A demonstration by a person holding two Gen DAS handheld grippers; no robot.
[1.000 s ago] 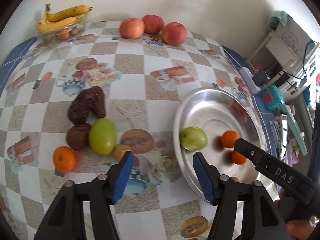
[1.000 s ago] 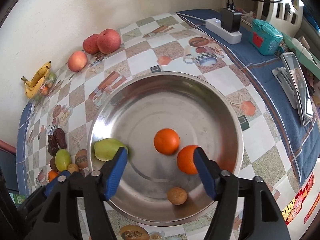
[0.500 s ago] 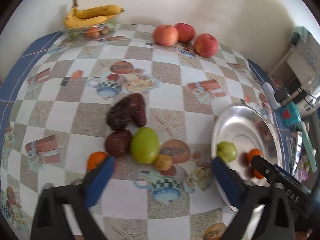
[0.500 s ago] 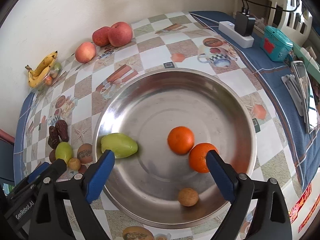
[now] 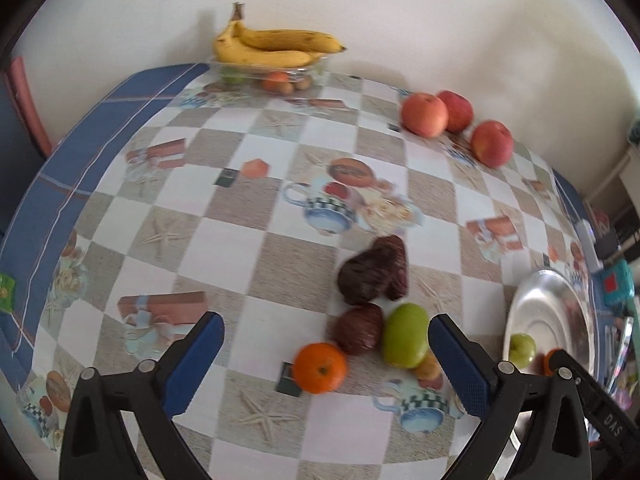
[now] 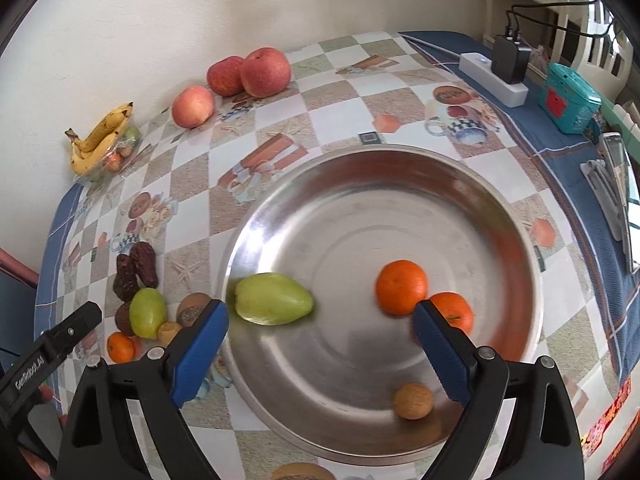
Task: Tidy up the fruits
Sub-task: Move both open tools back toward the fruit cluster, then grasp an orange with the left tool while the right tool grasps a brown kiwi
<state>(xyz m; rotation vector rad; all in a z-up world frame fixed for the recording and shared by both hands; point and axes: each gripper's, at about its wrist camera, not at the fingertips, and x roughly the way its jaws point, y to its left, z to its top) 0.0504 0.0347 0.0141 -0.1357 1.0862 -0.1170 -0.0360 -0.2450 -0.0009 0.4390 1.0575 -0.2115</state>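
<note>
Left fingers [image 5: 208, 356] spread above orange [image 5: 319, 367], right fingers [image 6: 202, 344] spread over tray [image 6: 500, 216]

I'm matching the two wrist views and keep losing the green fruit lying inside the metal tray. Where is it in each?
Left wrist: green fruit far right, on the metal tray.
Right wrist: centre-left, near the tray's left rim.
Shared landmark: bananas.

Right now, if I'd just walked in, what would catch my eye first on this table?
Probably the big steel dish, holding a green fruit and two oranges. Left of it lies a loose cluster: dark fruits, another green one and an orange. By the wall sit bananas and three apples.
</note>
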